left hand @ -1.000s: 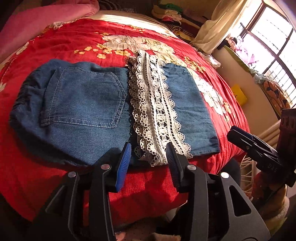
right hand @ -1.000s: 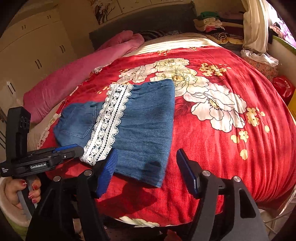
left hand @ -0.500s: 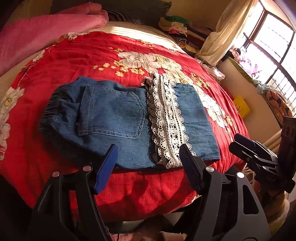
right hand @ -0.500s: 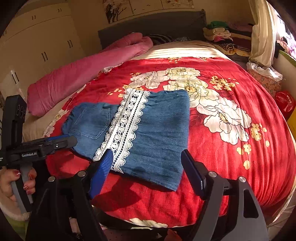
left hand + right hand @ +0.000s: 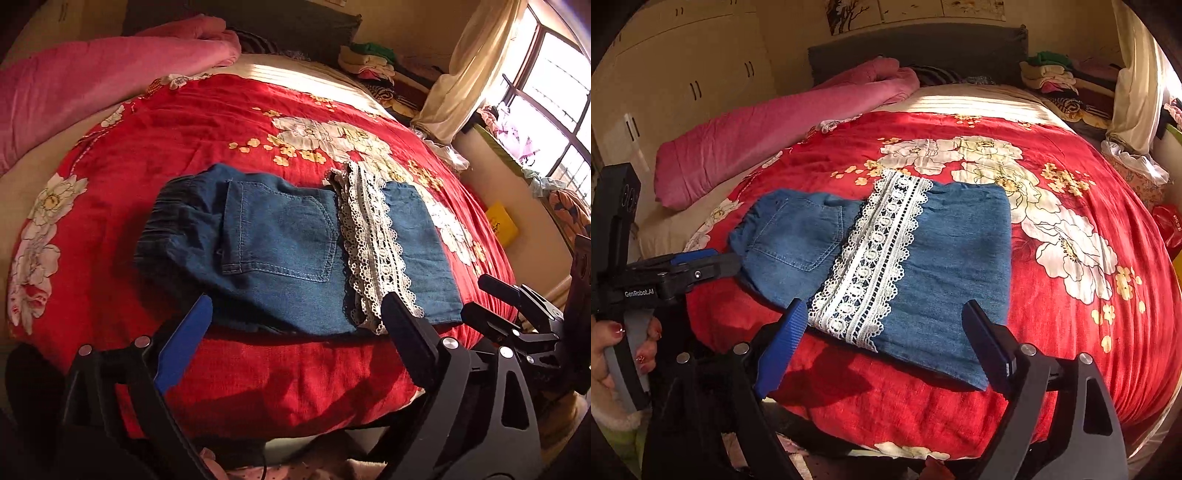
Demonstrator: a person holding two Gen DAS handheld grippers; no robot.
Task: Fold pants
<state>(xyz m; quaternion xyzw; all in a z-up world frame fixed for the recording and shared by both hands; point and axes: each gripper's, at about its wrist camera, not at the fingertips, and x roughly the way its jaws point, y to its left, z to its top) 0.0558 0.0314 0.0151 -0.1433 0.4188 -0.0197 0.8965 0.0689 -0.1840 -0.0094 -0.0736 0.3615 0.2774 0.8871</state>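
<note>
The folded denim pants (image 5: 280,251) (image 5: 960,258) lie flat on the red flowered bedspread (image 5: 207,125) (image 5: 1089,192), with a white lace band (image 5: 373,251) (image 5: 882,258) across the fold and a back pocket facing up. My left gripper (image 5: 295,306) hovers just short of the pants' near edge, its jaws opening wide with nothing pressed between the pads. My right gripper (image 5: 885,308) hangs over the near edge at the lace end, its jaws also opening and holding nothing. Each gripper shows in the other's view: left gripper (image 5: 701,264), right gripper (image 5: 491,295).
A pink quilt (image 5: 92,81) (image 5: 775,136) lies along the bed's left side. Stacked clothes (image 5: 369,62) sit at the far corner by a curtain (image 5: 465,74). A yellow box (image 5: 500,223) and a red bag (image 5: 1169,225) are beside the bed. A hand (image 5: 613,343) holds the left gripper's handle.
Both grippers have drawn back and up from the pants' near edge. The left jaws, narrow around the lace end before, now stand wide; the right jaws have widened too. The pants lie still.
</note>
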